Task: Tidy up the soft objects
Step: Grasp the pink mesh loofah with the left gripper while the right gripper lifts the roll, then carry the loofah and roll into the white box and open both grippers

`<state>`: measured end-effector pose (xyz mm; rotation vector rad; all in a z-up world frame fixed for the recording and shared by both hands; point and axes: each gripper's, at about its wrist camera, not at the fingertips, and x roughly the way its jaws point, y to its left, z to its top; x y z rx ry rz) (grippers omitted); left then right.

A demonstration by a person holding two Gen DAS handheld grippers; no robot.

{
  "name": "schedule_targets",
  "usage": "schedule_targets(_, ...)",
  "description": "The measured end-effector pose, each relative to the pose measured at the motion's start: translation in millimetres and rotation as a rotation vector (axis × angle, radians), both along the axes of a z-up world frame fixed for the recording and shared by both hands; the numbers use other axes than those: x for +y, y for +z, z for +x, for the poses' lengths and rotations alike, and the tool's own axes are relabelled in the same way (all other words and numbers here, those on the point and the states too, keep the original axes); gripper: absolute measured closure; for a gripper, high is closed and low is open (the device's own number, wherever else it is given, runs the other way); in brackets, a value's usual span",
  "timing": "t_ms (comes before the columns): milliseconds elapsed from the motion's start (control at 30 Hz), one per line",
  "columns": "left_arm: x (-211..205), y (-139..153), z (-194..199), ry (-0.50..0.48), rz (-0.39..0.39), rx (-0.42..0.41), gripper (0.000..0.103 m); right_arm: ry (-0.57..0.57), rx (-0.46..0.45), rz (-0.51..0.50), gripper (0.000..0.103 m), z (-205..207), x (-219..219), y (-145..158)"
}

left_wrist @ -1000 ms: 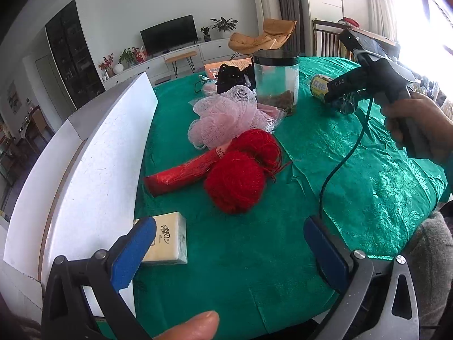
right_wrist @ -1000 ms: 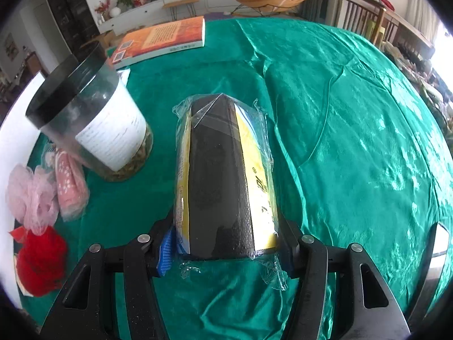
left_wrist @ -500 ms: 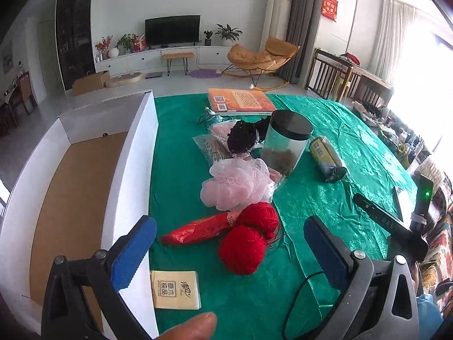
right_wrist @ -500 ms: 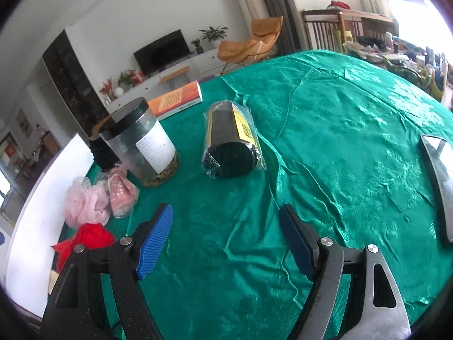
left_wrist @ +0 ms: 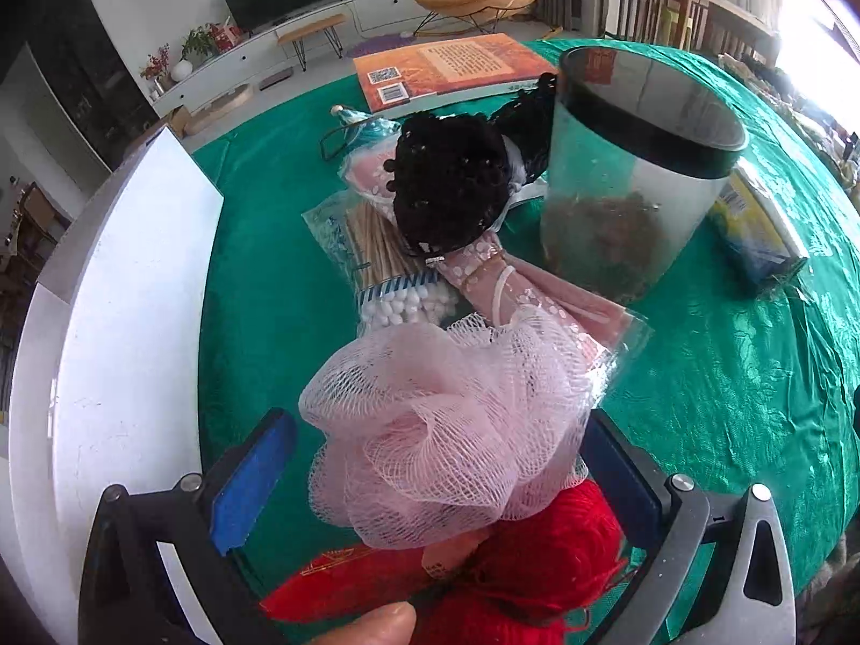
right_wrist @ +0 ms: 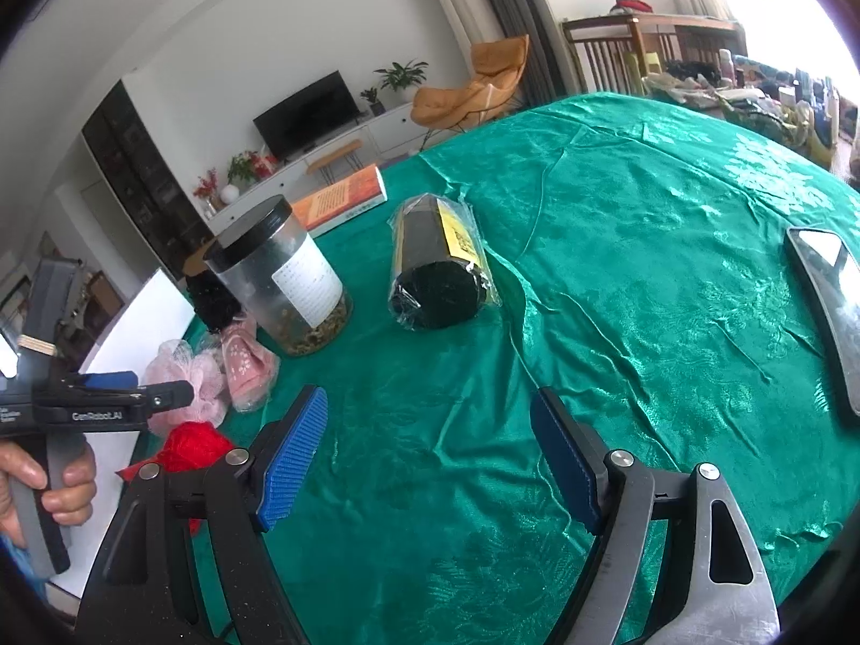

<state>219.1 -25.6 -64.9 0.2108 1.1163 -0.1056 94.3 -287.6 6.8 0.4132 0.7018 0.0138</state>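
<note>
Two wide-open jaws of the left gripper (left_wrist: 435,478) straddle the pink mesh puff (left_wrist: 446,430); judging by that, squeeze its middle, clear of the red yarn (left_wrist: 543,553) beneath.

The left hand-held gripper (left_wrist: 430,484) stands wide open over the pink mesh bath puff (left_wrist: 446,430), its blue pads either side of the puff without pressing it. Just behind the puff lies a pink wrapped cloth packet (left_wrist: 516,290) with a black sequined piece (left_wrist: 451,188) on it, and a bag of cotton swabs (left_wrist: 376,269) to the puff's rear left. Red yarn (left_wrist: 537,564) lies under the puff's near edge. A clear jar (left_wrist: 634,199) stands behind the puff to the right, on the green tabletop (left_wrist: 752,403).
</note>
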Motion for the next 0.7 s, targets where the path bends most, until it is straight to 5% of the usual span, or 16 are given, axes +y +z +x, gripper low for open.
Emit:
schedule_targets(267,41.3,-46.3,31.7,0.163,-0.082,0.138,0.0,0.044,0.05,0.093,0.022,14.7,-9.2,-6.4)
schedule_targets(467,46.4,-53.7,35.1,0.166,-0.104,0.174,0.0,0.143,0.236,0.08,0.022,103.0,-22.3,10.6)
schedule_targets(600,47.2,-59.9,52.1,0.145,-0.1,0.305,0.001,0.186,0.364,-0.027,0.022,169.2,-9.5,5.8)
schedule_targets(633,51.9,-57.6,53.0,0.151,-0.132,0.311,0.005,0.179,0.401,-0.053,0.022,181.1,-7.0,-1.4)
schedule_targets(667,58.0,-52.2,52.4,0.157,-0.17,0.287,0.025,0.176,0.439,-0.072,0.022,190.7,-5.6,-9.9)
schedule_targets(700,63.6,-45.7,51.7,0.153,-0.209,0.261,0.052,0.183,0.462,-0.074,0.033,195.9,-5.2,-17.2)
